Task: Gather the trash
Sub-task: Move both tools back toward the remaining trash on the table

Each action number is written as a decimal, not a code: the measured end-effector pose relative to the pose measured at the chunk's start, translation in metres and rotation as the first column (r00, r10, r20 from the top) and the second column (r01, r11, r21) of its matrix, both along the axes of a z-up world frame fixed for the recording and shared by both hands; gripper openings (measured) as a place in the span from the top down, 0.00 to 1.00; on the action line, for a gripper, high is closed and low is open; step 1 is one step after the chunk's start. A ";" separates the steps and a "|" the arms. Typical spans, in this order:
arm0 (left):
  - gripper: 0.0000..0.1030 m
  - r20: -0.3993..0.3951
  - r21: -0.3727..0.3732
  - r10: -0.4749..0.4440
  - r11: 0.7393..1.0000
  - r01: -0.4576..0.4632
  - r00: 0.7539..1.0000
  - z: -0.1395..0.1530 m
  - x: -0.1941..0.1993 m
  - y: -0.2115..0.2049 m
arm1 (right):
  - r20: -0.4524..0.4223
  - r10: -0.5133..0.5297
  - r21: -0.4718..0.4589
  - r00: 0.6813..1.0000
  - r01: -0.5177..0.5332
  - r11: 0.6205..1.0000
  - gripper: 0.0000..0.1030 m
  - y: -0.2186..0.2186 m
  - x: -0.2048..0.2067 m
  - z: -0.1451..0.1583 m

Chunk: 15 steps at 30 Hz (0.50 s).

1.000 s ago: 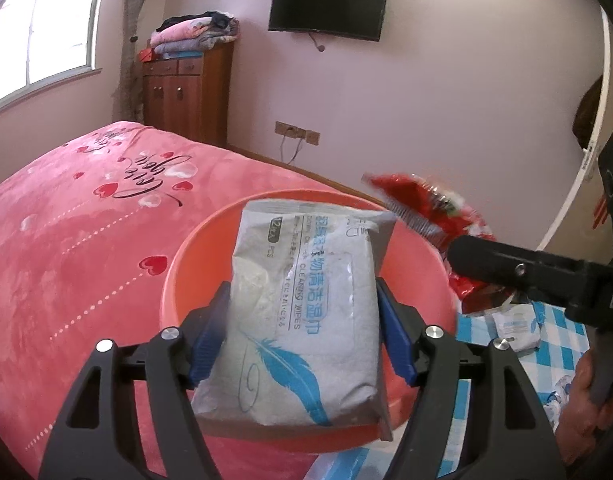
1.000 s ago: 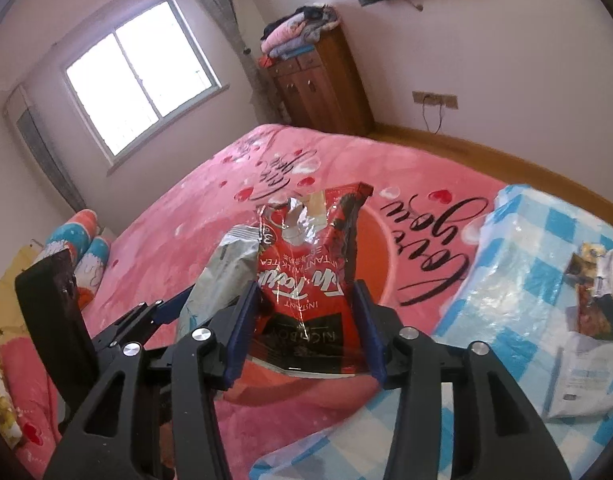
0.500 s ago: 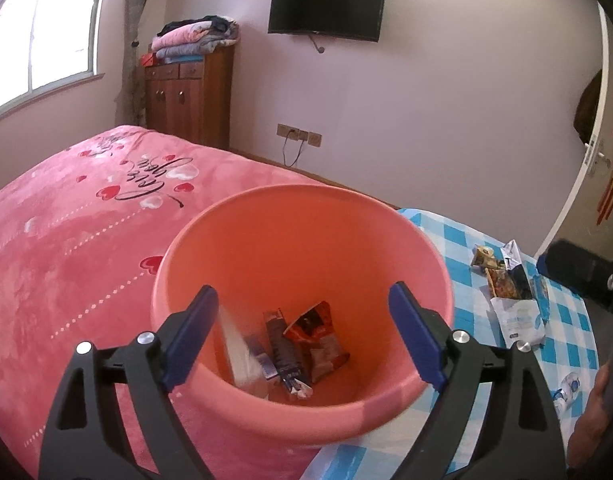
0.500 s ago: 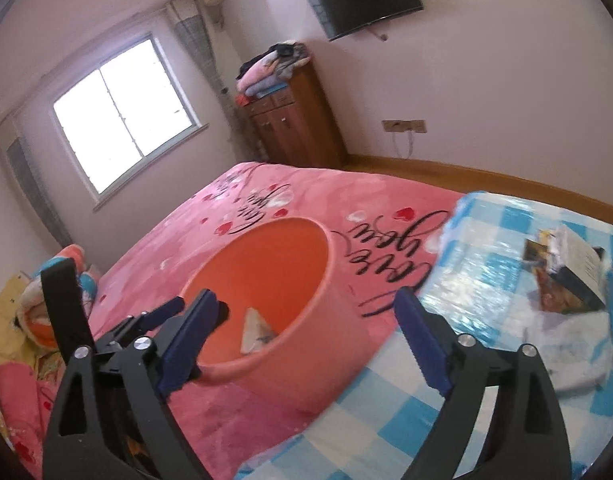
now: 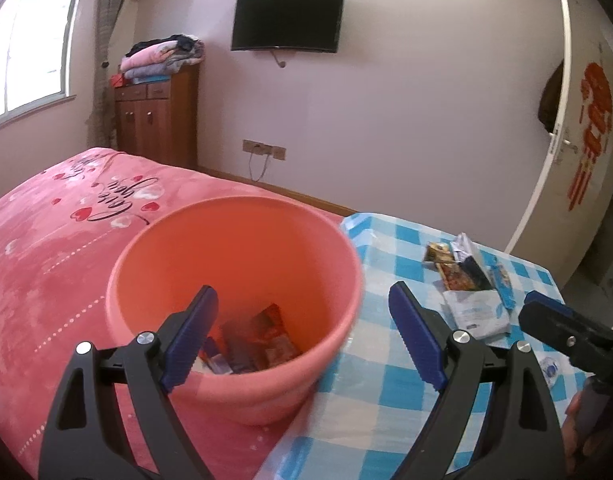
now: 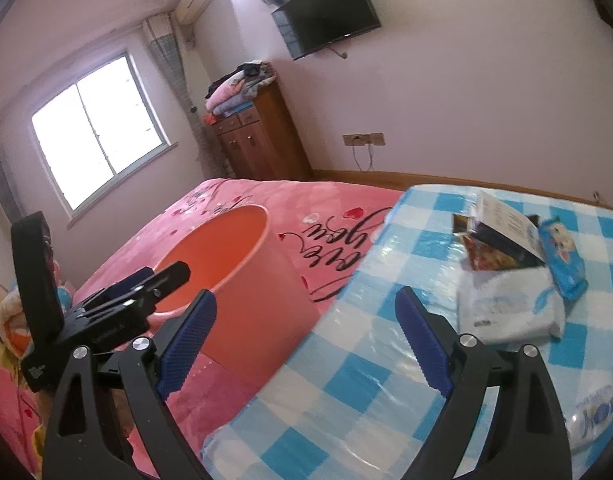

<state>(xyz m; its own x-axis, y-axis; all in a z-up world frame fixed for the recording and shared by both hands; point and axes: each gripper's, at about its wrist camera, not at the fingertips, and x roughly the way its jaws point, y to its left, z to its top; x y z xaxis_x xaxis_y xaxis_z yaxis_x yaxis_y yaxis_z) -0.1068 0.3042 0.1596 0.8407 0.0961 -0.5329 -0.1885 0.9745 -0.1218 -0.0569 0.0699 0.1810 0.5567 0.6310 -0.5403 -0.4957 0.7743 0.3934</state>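
An orange plastic bucket (image 5: 242, 264) stands on the pink bed, with several wrappers (image 5: 262, 340) lying in its bottom; it also shows in the right wrist view (image 6: 258, 280). My left gripper (image 5: 302, 336) is open and empty, hovering over the bucket's near rim. My right gripper (image 6: 306, 340) is open and empty, above the edge of the blue checked cloth (image 6: 386, 380). A pile of trash lies on that cloth: a white wipes pack (image 6: 506, 308), a blue packet (image 6: 562, 260), a white-backed packet (image 6: 502, 224) and snack wrappers (image 5: 450, 268).
The pink heart-print bedspread (image 5: 46, 240) lies left of the checked cloth (image 5: 386, 392). A small plastic item (image 6: 590, 416) lies at the cloth's right edge. A wooden cabinet (image 5: 158, 120), a wall TV (image 5: 286, 20) and a white door (image 5: 574, 120) stand behind.
Both grippers opened and dropped their loads, the wipes pack from the left and the red snack bag from the right, into the bucket. Both then pulled back and swung right toward the checked cloth.
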 end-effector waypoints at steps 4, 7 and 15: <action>0.15 0.000 0.017 -0.028 0.999 0.028 1.000 0.000 -0.001 -0.015 | -0.015 -0.030 0.006 0.999 0.030 1.000 0.13 -0.019 -0.005 -0.005; 0.15 -0.004 0.024 -0.052 0.998 0.052 0.999 0.000 -0.001 -0.027 | -0.021 -0.049 0.007 0.999 0.049 0.999 0.13 -0.033 -0.009 -0.010; 0.15 -0.026 0.046 -0.103 0.993 0.105 0.994 -0.004 0.002 -0.060 | -0.031 -0.096 -0.002 0.995 0.096 0.995 0.13 -0.068 -0.018 -0.022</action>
<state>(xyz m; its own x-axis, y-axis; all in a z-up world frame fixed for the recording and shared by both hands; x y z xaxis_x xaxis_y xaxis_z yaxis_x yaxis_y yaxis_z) -0.1051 0.2446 0.1554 0.8350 0.0343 -0.5492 -0.0881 0.9935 -0.0718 -0.0752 0.0017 0.1592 0.5975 0.5754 -0.5585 -0.4070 0.8177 0.4071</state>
